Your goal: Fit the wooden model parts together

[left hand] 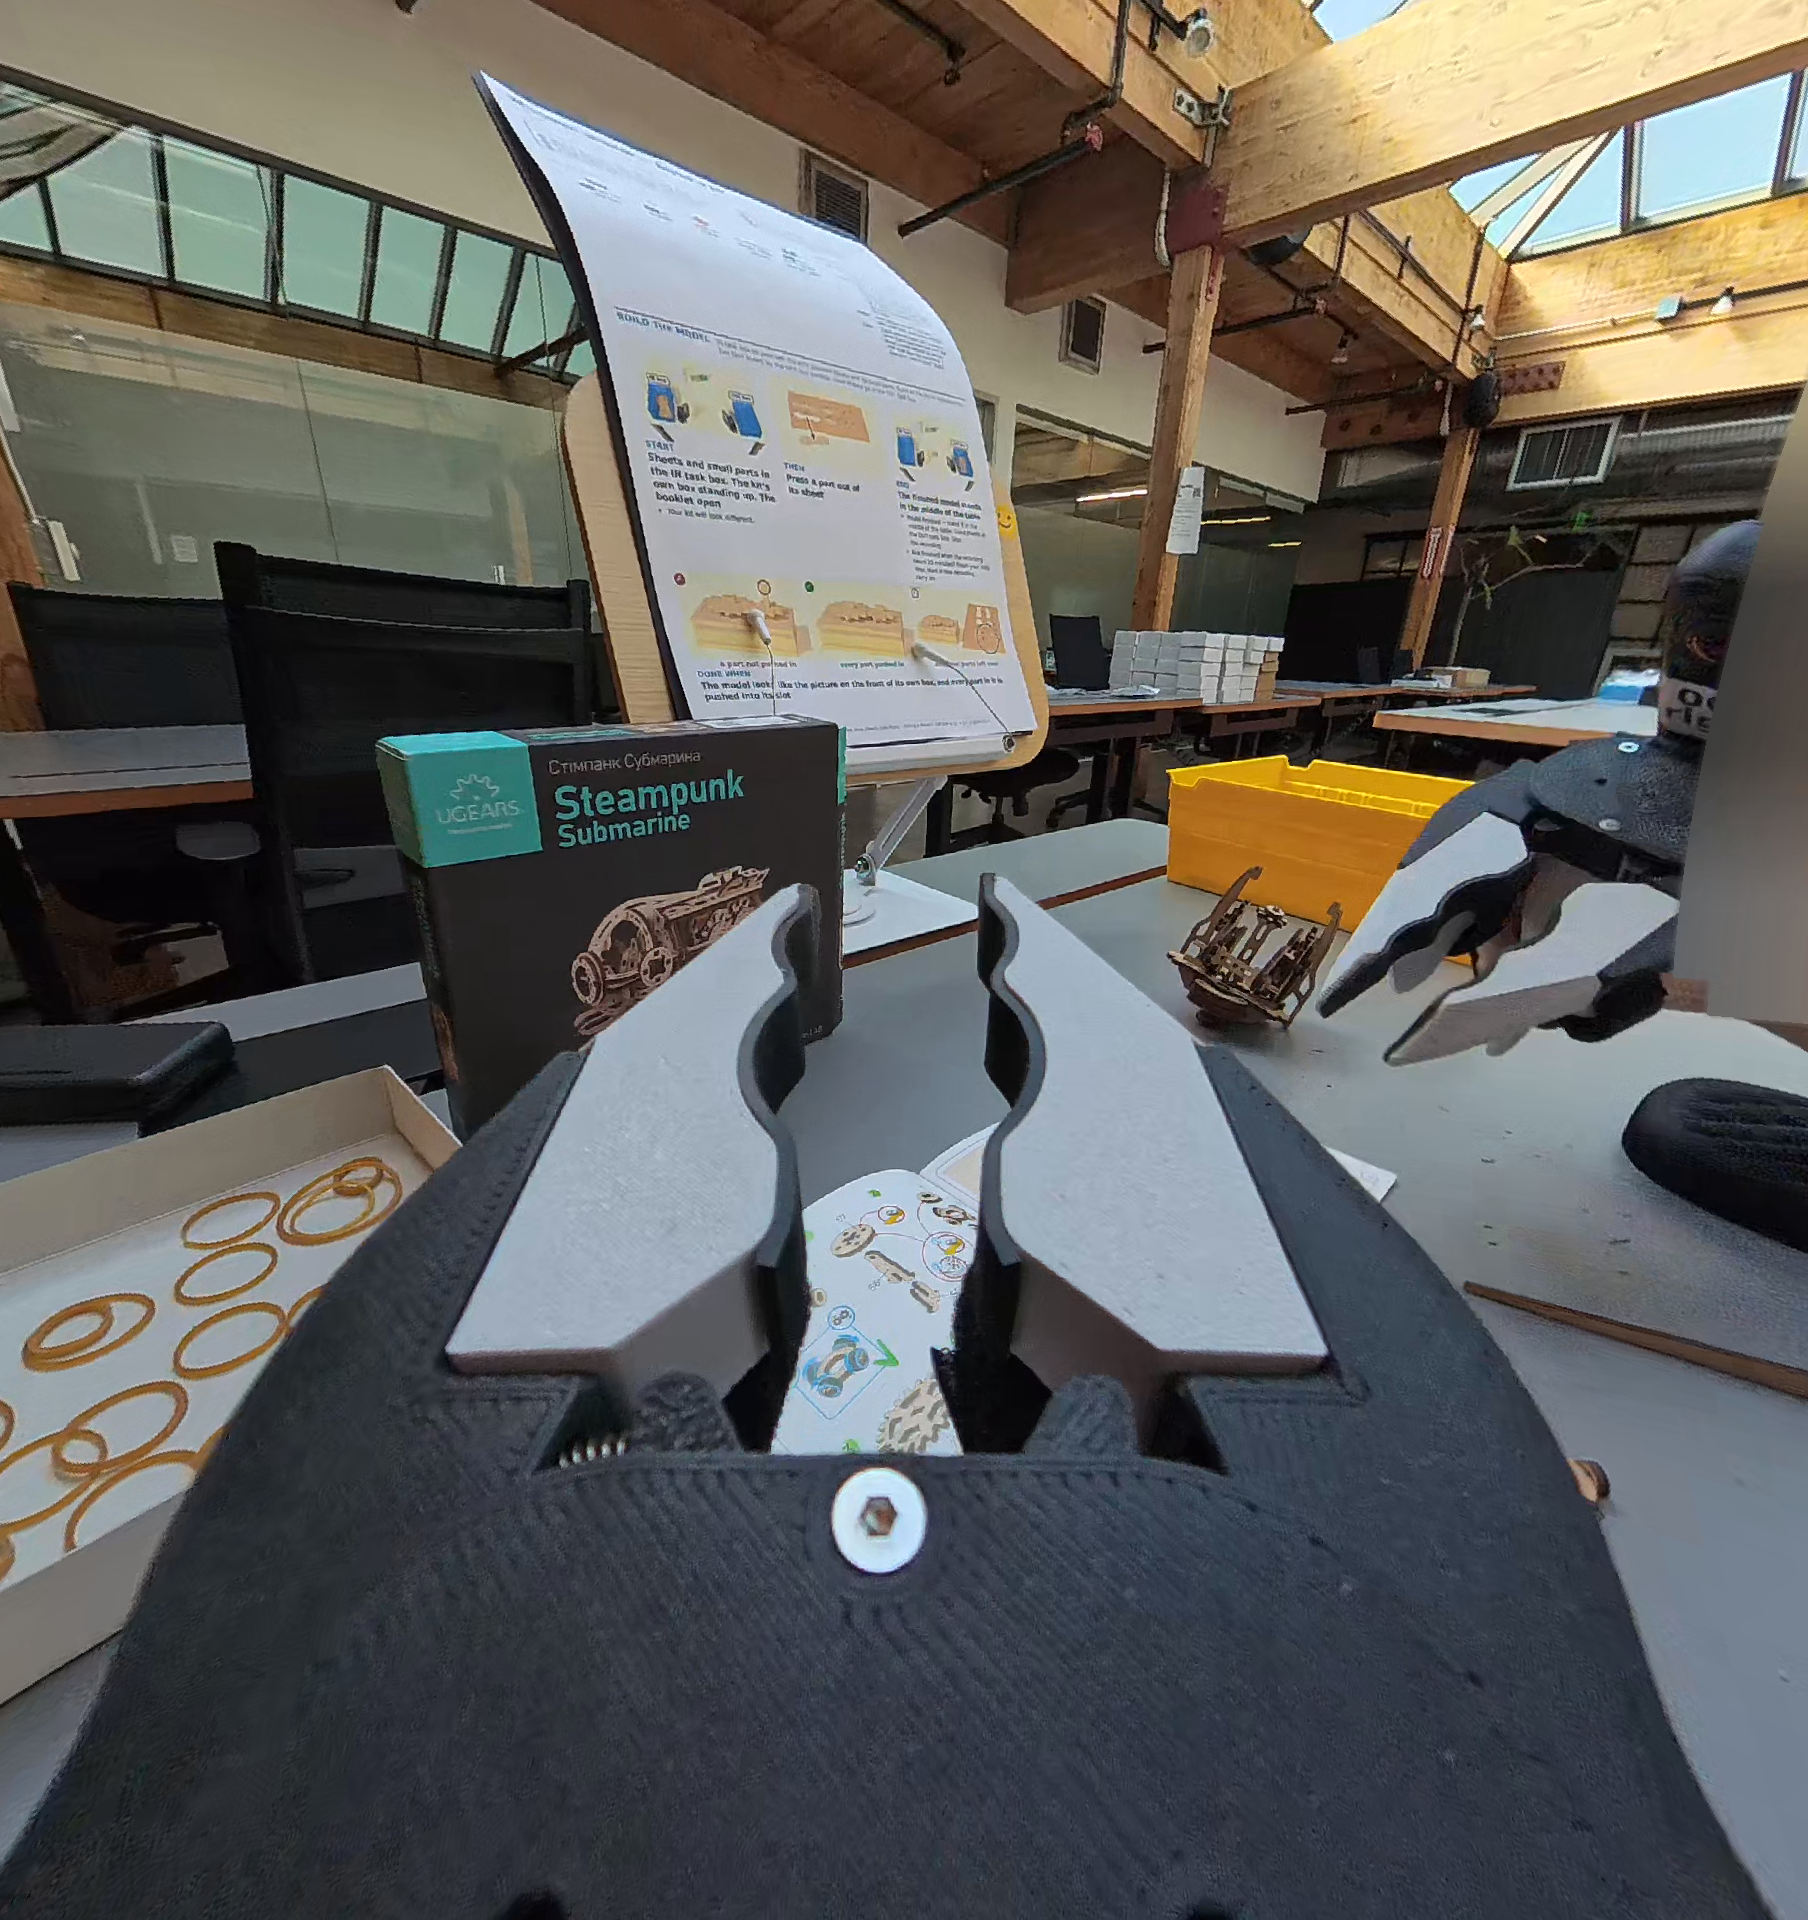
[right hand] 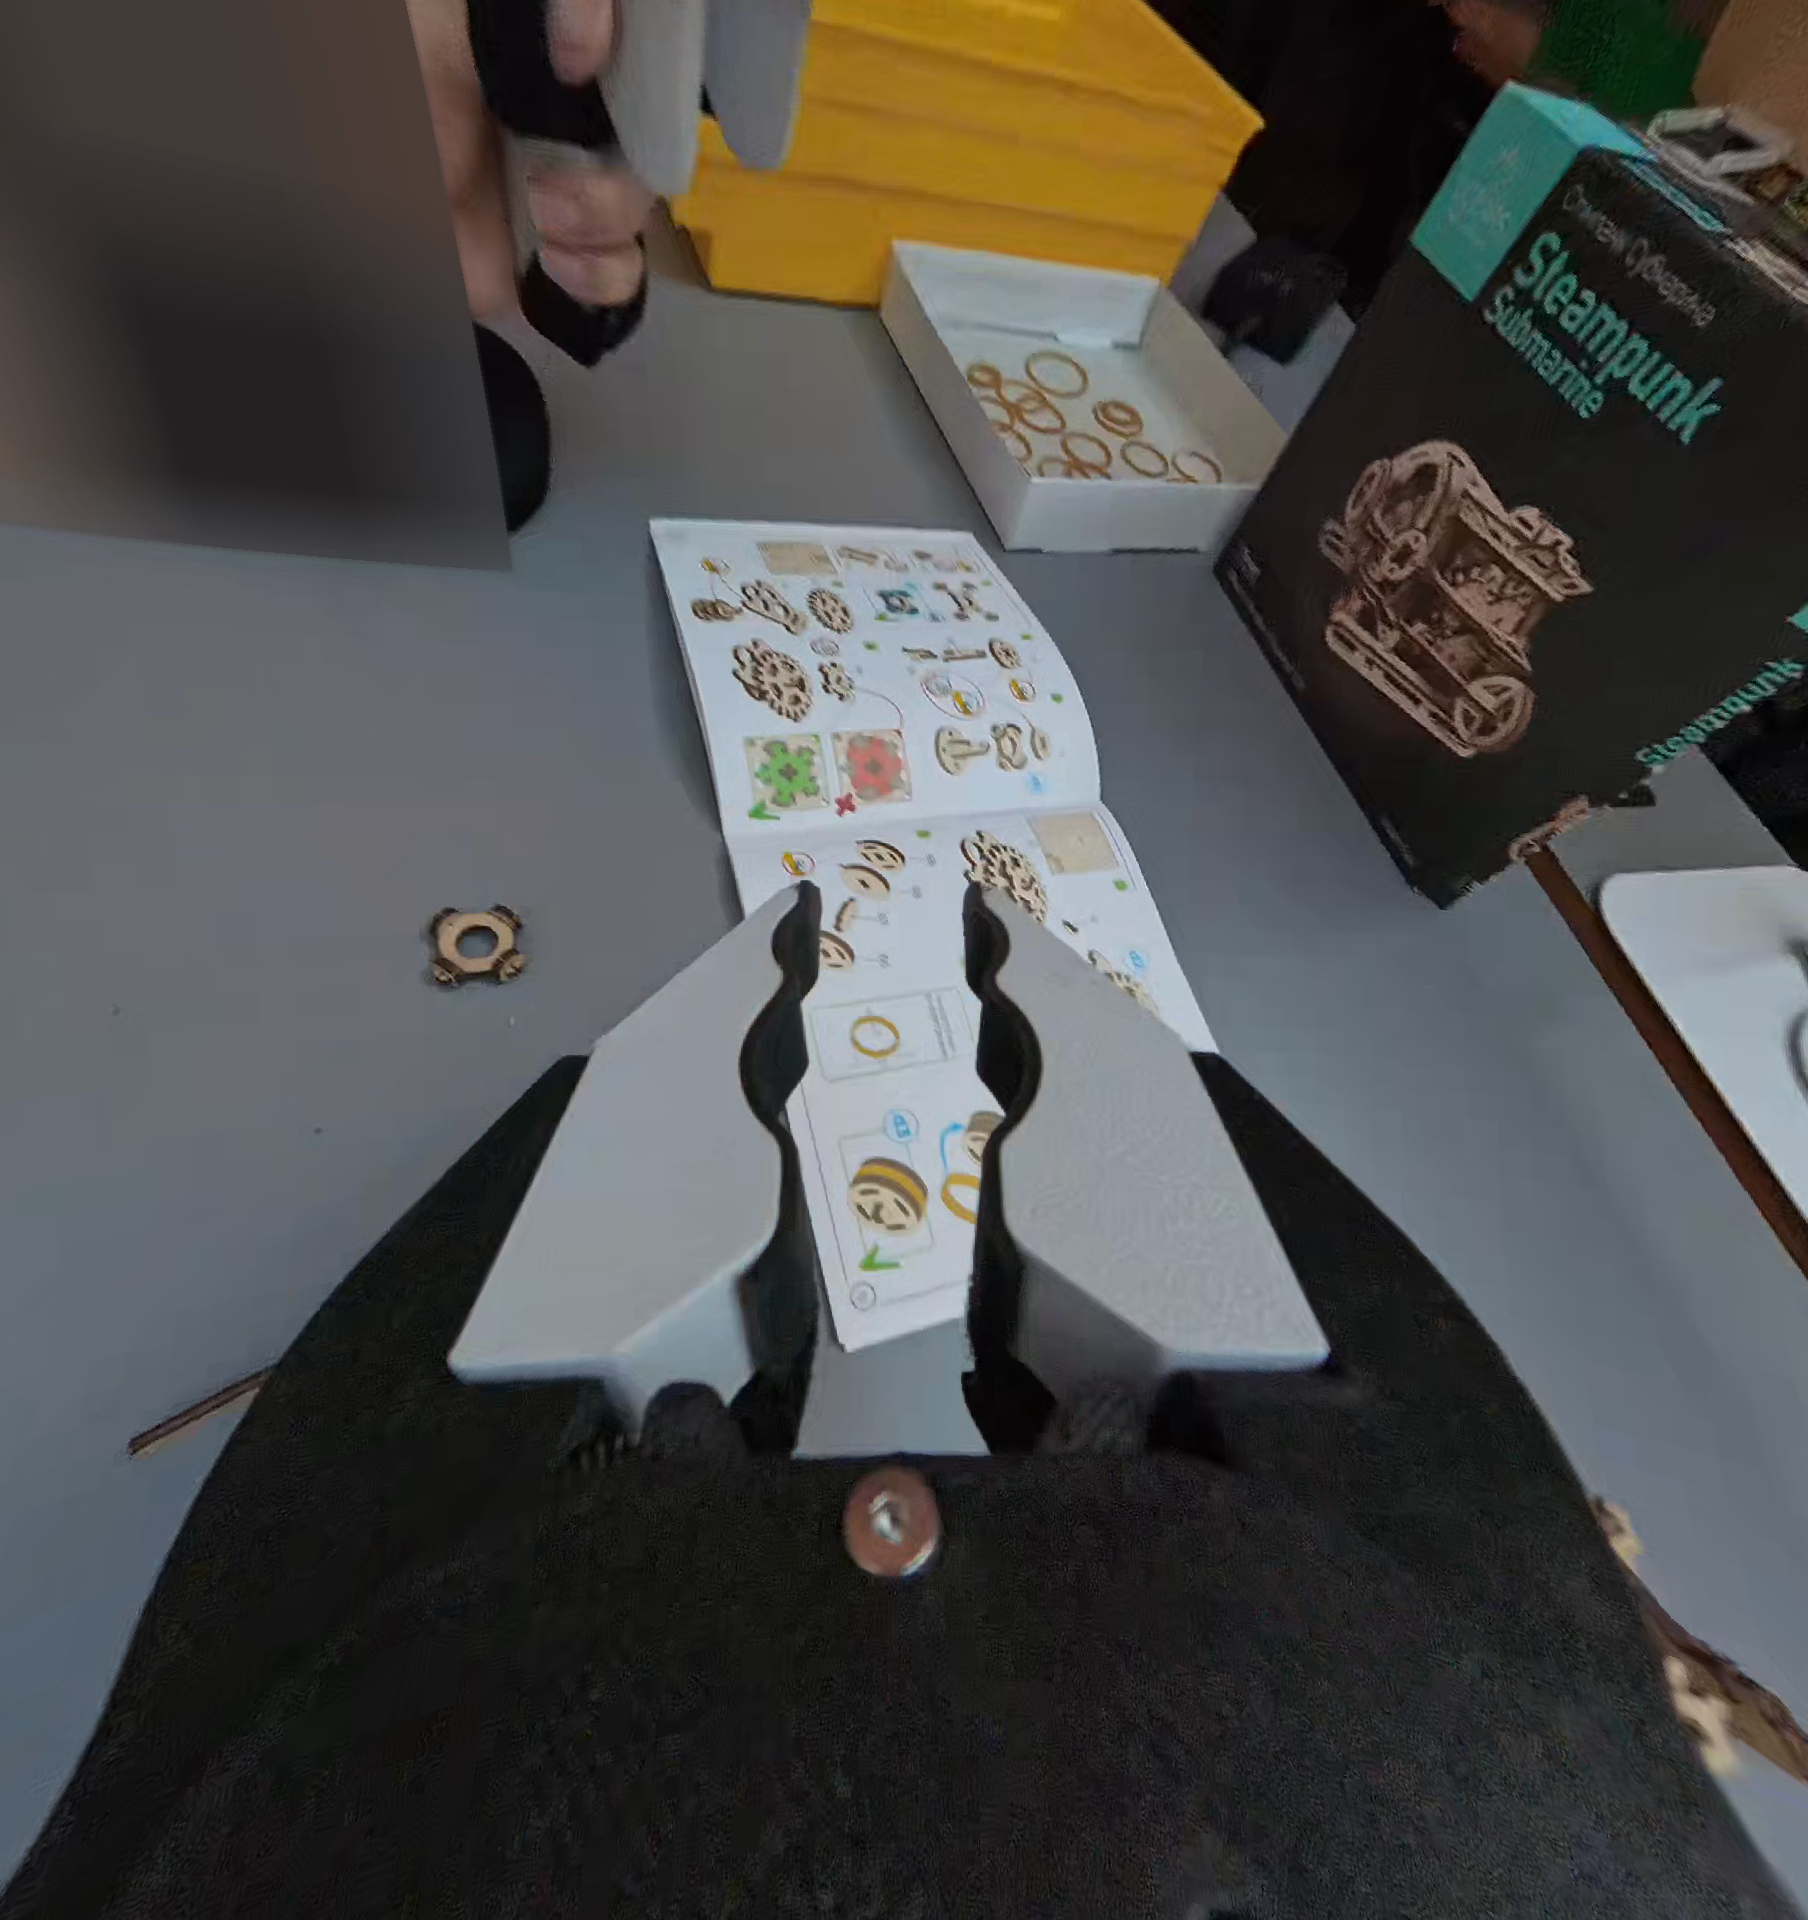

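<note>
Currently between fits: your left gripper (left hand: 889, 914) and right gripper (right hand: 884, 899) both released, jaws empty. Partial wooden model (left hand: 1248, 961) on desk (left hand: 1565, 1205), far right; loose ring part (right hand: 475, 943) near left. Next: grasp ring part, carry to model.

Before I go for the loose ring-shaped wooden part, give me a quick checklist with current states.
1. Right gripper empty and open: ok.
2. Left gripper empty and open: ok.
3. Wooden part lying flat, nothing on it: ok.
4. Part between right fingers: not ok, it sits off to their left.
5. Half-built model standing free on the table: ok.
6. Booklet open: ok.
</note>
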`<state>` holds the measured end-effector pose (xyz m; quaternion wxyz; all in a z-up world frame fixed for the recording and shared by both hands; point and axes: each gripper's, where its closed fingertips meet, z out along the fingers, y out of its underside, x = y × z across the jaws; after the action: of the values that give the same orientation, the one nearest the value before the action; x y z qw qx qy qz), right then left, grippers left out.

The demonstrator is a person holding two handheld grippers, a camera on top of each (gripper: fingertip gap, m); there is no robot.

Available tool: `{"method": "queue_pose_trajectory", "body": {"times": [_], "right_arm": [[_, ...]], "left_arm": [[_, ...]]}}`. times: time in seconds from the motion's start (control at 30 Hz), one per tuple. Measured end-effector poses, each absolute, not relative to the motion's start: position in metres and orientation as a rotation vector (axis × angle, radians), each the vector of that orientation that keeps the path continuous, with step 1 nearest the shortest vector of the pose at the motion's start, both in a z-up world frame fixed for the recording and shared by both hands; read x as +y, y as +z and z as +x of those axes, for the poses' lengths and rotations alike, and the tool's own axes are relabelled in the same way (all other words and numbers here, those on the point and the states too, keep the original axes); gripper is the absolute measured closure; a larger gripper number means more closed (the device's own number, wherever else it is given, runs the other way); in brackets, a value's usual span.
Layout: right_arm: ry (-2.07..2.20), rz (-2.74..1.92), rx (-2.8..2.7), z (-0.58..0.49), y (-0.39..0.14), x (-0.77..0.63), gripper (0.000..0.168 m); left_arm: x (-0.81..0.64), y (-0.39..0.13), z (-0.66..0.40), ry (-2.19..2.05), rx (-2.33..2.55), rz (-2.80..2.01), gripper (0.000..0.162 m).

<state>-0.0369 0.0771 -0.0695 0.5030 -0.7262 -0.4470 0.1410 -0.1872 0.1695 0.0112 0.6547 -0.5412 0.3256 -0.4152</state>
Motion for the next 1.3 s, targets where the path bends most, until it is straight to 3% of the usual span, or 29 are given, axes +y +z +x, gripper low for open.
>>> {"method": "queue_pose_trajectory", "body": {"times": [0.03, 0.1, 0.13, 0.47, 0.7, 0.77, 1.3], "right_arm": [[0.479, -1.718, -1.055, -0.047, -0.076, 0.074, 0.134], [0.701, -1.765, -1.044, -0.063, -0.093, 0.065, 0.115], [0.791, -1.760, -1.082, -0.071, -0.096, 0.055, 0.115], [0.708, -1.825, -1.444, -0.107, -0.148, 0.009, 0.127], [0.695, -1.865, -1.456, -0.111, -0.158, 0.012, 0.136], [0.726, -1.870, -1.447, -0.111, -0.157, 0.011, 0.147], [0.633, -1.804, -1.462, -0.174, -0.142, 0.060, 0.148]], "left_arm": [[0.169, 0.010, -0.186, -0.920, 0.756, -1.224, 0.134], [0.168, 0.006, -0.184, -0.868, 0.796, -1.223, 0.135], [0.167, 0.004, -0.184, -0.841, 0.816, -1.226, 0.135], [0.167, 0.015, -0.192, -0.805, 0.811, -1.200, 0.136], [0.164, 0.012, -0.188, -0.817, 0.833, -1.207, 0.136], [0.163, 0.011, -0.186, -0.809, 0.845, -1.205, 0.136], [0.170, 0.019, -0.199, -0.773, 0.792, -1.200, 0.137]]}}
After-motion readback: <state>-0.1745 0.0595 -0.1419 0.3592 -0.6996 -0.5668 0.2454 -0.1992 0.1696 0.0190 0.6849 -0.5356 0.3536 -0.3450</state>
